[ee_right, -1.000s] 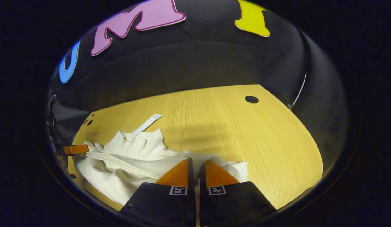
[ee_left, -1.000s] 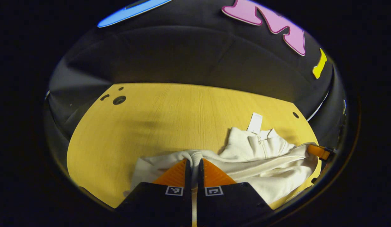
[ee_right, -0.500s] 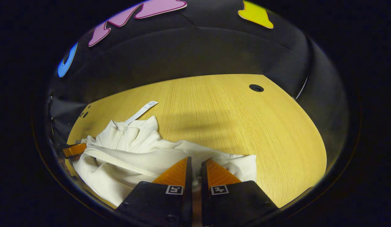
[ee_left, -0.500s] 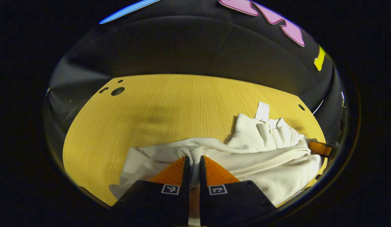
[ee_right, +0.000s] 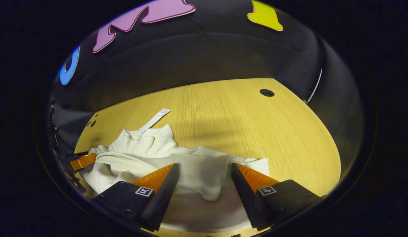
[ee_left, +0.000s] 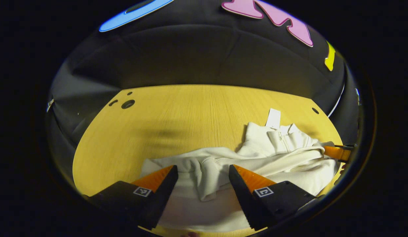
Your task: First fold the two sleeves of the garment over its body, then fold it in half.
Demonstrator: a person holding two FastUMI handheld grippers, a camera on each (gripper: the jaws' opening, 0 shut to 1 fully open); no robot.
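Your left gripper (ee_left: pixel 203 171): fingers spread, released, straddling bunched sleeve. Your right gripper (ee_right: pixel 205 171): fingers spread, released, over opposite sleeve. Cream garment (ee_left: pixel 273 158) lies crumpled at bench (ee_left: pixel 177 118) near edge, collar toward far edge.

Dim booth, warm light, soft shadows, perhaps slight edge blur.

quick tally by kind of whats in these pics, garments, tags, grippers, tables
garments: 1, the cream zip-neck garment
tags: 1, the white tag at its collar
grippers: 2, the left gripper and the right gripper, both open over the cloth
tables: 1, the wooden table
total: 5
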